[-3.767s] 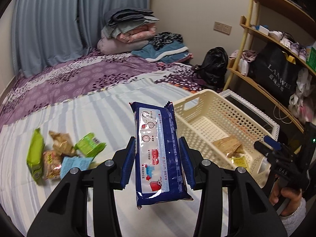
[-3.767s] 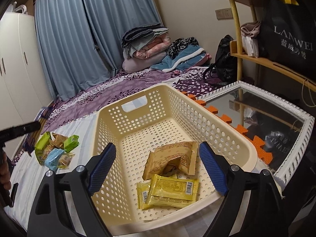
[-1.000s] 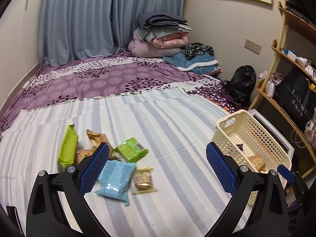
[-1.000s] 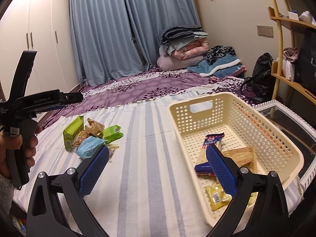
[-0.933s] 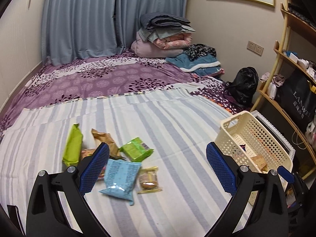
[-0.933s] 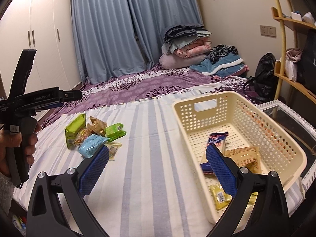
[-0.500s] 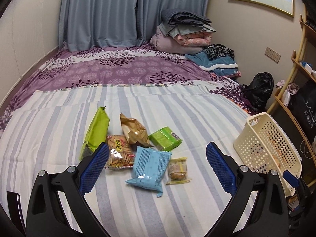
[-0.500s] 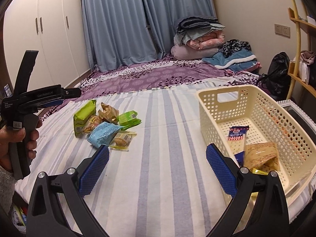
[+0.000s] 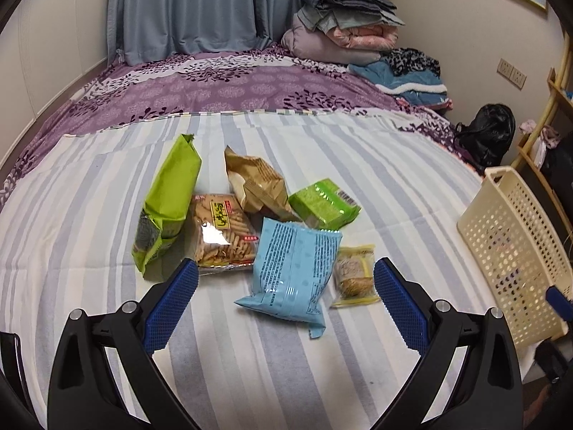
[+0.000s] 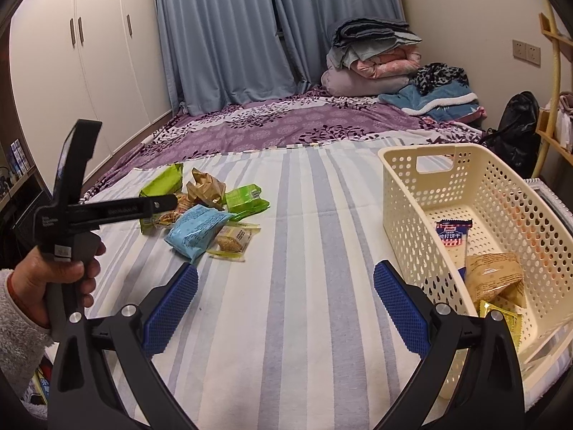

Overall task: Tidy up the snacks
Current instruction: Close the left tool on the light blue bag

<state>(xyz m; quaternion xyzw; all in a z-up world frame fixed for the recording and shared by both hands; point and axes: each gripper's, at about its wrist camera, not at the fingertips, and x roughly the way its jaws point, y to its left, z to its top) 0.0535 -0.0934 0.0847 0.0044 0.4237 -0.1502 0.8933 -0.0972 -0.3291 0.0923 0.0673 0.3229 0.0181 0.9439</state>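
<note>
Several snack packs lie in a cluster on the striped sheet: a light blue bag (image 9: 293,268), a small clear-wrapped cake (image 9: 354,274), a green pack (image 9: 324,203), a brown crumpled bag (image 9: 256,184), a biscuit-stick pack (image 9: 222,238) and a tall lime bag (image 9: 166,202). My left gripper (image 9: 284,302) hangs open just in front of the blue bag, holding nothing. The cream basket (image 10: 401,193) at the right holds a dark blue cracker pack (image 10: 452,238), a brown pack (image 10: 492,276) and a yellow pack (image 10: 499,319). My right gripper (image 10: 284,302) is open over bare sheet, left of the basket.
A hand (image 10: 62,276) holds the left gripper's handle at the bed's left edge. Folded quilts (image 9: 343,27) are stacked at the far end of the purple bedspread. A black bag (image 9: 483,134) and a wooden shelf (image 9: 551,107) stand to the right.
The left gripper let go of the dark blue cracker pack into the basket, then swung left and closed in on the snack cluster. The right gripper backed away from the basket leftward.
</note>
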